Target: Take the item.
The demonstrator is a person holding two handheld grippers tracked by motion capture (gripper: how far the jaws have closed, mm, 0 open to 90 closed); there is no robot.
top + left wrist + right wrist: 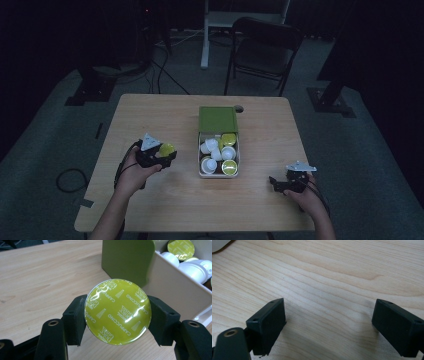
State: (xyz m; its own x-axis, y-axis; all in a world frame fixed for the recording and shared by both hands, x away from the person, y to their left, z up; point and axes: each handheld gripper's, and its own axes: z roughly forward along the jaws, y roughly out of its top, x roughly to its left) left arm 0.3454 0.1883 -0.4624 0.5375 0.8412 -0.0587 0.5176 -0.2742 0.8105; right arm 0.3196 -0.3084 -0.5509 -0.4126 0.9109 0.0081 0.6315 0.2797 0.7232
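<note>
Holding a green coffee pod [117, 311] tight, the left tool [161, 156] sits at the middle left of the high view, its jaws pressed on the pod's two sides. The pod's shiny round lid faces the camera in the left gripper view, with white words on it, and the pod is lifted a little off the bench [150, 115]. The box [218, 150] of pods lies just to the right of this tool in the high view — in the left gripper view it is at the upper right, with its pale wall [175, 290] and green flap [125, 260] close behind the pod. Inside it there are white pods [212, 147] and more green ones [229, 167]. So I think the next move is a short trip across to the right, or away from the box. The left hand [131, 175] is much nearer the box. The right tool [281, 185] rests at the lower right, well apart — its jaws stand wide with nothing between them, just bare wood.
</note>
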